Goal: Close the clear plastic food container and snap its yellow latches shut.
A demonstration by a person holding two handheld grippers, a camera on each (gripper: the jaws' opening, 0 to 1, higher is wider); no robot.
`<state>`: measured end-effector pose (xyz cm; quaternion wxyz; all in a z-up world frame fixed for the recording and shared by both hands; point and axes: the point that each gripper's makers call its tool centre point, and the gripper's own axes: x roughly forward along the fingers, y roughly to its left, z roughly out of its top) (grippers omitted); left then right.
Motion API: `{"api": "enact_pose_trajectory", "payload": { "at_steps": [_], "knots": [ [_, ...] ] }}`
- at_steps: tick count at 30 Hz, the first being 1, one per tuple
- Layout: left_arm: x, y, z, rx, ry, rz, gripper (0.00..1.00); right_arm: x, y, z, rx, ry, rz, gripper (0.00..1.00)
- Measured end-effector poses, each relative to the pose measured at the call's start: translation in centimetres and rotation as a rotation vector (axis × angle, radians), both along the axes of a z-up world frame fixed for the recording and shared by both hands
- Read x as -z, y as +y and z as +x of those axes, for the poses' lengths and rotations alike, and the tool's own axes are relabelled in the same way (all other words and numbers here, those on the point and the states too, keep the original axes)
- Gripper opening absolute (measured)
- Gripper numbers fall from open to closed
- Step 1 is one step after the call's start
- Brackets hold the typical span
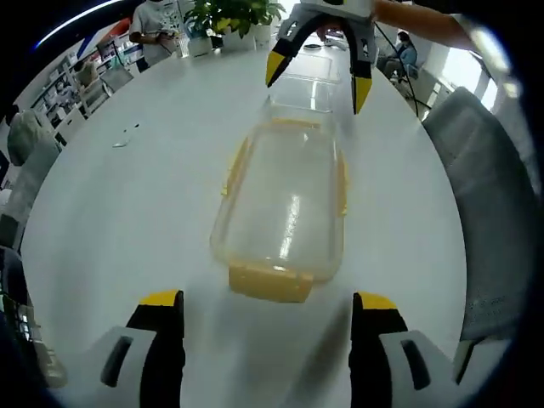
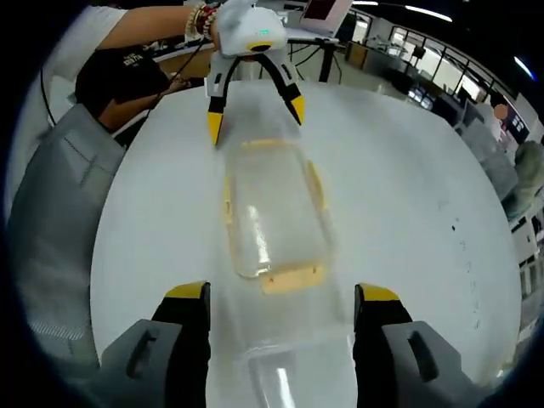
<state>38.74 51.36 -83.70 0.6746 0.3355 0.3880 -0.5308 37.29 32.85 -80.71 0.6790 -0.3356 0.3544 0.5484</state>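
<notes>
Container on the table, lid beside it, a gripper at each end

white table, potted plants, grey chair

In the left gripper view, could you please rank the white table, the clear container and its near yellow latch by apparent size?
1. White table, largest by far.
2. Clear container.
3. Near yellow latch, smallest, even though it lies closest to the camera.
</notes>
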Motion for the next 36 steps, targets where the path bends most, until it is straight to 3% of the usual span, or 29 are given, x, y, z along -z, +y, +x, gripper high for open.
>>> {"api": "enact_pose_trajectory", "payload": {
  "at_steps": [3, 6, 14, 20, 31, 36],
  "knots": [
    [0.3, -0.5, -0.3, 0.038, 0.008, -0.002, 0.69, 0.4, 0.3, 0.5, -0.004, 0.003, -0.004, 0.65],
    [0.1, -1.2, -0.6, 0.048, 0.035, -0.035, 0.58, 0.8, 0.6, 0.7, -0.015, 0.012, -0.004, 0.64],
    [0.5, -1.6, -0.2, 0.112, 0.013, -0.019, 0.5, 2.0, 0.8, 0.7, -0.061, 0.029, -0.02, 0.58],
    [0.6, -1.7, -0.1, 0.128, 0.019, -0.012, 0.5, 2.3, 1.2, 1.0, -0.087, 0.031, -0.017, 0.54],
    [0.7, -1.8, -0.3, 0.17, 0.017, -0.006, 0.48, 3.7, 1.9, 0.6, -0.195, 0.06, -0.09, 0.47],
    [0.8, -1.8, -0.3, 0.173, 0.019, 0.001, 0.47, 4.1, 1.4, 0.7, -0.193, 0.072, -0.112, 0.46]
  ]
}}
